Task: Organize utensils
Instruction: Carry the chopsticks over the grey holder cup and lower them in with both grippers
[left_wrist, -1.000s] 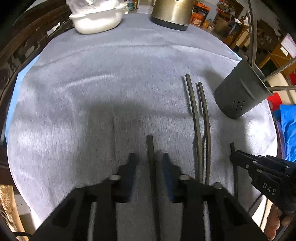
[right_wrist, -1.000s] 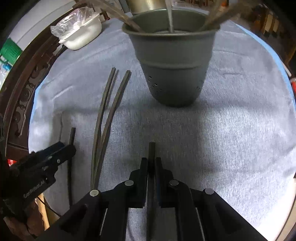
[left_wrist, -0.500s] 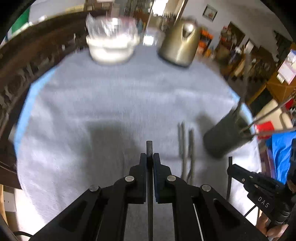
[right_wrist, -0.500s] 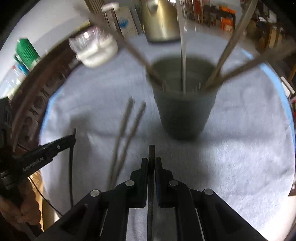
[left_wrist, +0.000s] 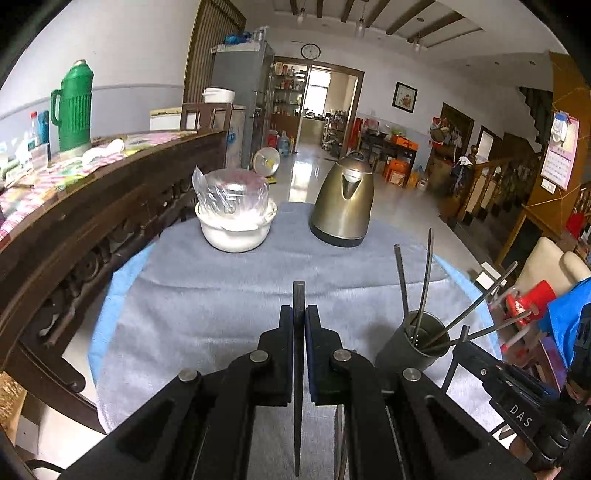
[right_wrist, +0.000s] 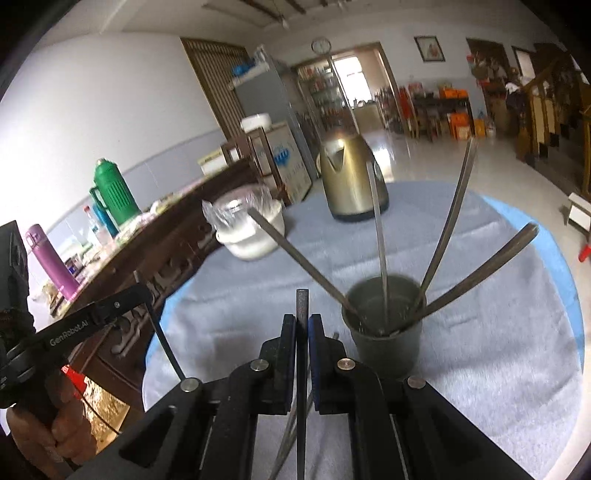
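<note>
Off at the left edge, a green flask (left_wrist: 74, 107) stands on the dark wooden sideboard (left_wrist: 92, 206), well clear of the action. Moving in, a white pot (left_wrist: 236, 229) wrapped in clear plastic sits at the back of the grey-covered worktop (left_wrist: 192, 325), and just to its right a brass-coloured kettle (left_wrist: 343, 206).

Front and centre in the left wrist view, the left gripper (left_wrist: 299, 325) has its jaws pressed tight on a thin dark chopstick (left_wrist: 298, 295), the blunt tip poking out past the pads, the rest running back beneath the camera. It's held up off the cloth.

Right of that, the dark holder cup (left_wrist: 413, 347) stands upright on the cloth near the right edge, with several utensils (left_wrist: 424, 288) fanning out of it.

Over to the right wrist view: the right gripper (right_wrist: 303, 328) is pinching a second chopstick (right_wrist: 302, 306) the same way, its end sticking out ahead, just left of the cup. Two more sticks (right_wrist: 291, 428) lie on the cloth below that gripper, partly hidden. A hand (right_wrist: 62, 428) shows at the lower left, wrapped round the other gripper's handle.
</note>
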